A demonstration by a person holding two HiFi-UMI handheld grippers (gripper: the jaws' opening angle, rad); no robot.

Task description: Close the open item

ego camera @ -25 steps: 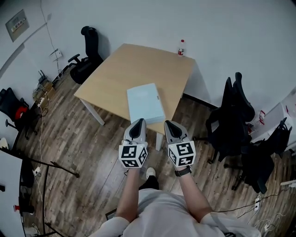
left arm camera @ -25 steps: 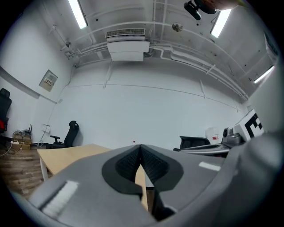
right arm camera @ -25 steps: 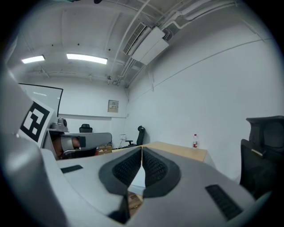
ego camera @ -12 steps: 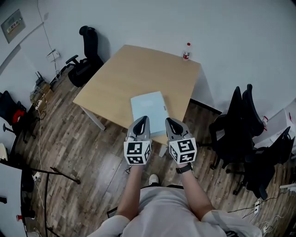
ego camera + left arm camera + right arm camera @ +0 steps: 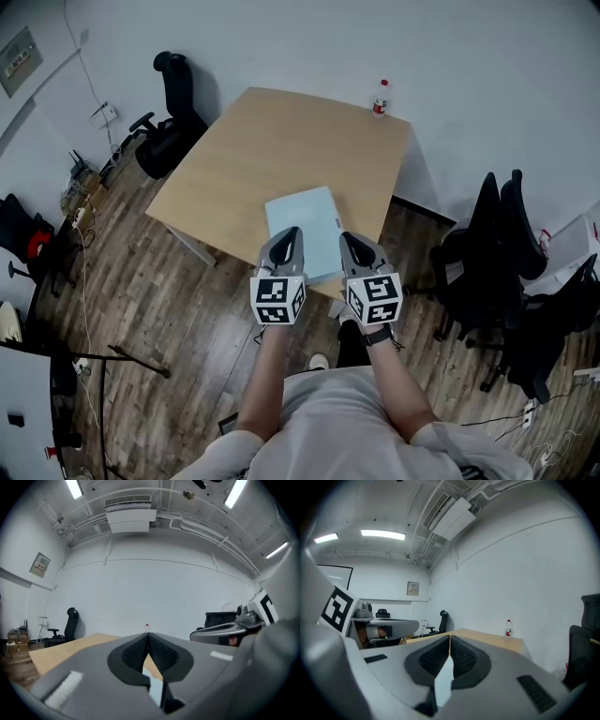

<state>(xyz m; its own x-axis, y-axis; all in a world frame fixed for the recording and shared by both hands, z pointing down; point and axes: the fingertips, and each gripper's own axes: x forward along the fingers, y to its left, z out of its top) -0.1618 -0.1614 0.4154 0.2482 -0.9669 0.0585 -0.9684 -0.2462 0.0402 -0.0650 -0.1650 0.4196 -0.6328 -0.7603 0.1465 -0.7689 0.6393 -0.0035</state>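
A flat light-blue box (image 5: 305, 225) lies on the wooden table (image 5: 272, 141) near its front edge, and its top looks level and flat. My left gripper (image 5: 289, 232) hangs over the box's near left part with its jaws together and nothing held. My right gripper (image 5: 347, 237) sits at the box's near right edge, also shut and empty. In the left gripper view the shut tips (image 5: 148, 634) point across the table, with pale blue showing below them. The right gripper view shows its tips (image 5: 449, 637) pressed together likewise.
A small bottle with a red cap (image 5: 381, 97) stands at the table's far edge by the white wall. A black office chair (image 5: 173, 103) stands at the back left, and more black chairs (image 5: 497, 234) crowd the right. Wooden floor surrounds the table.
The person has stepped closer to the table. Both grippers have moved forward, from short of the box's near edge to over its near end. Both stayed shut.
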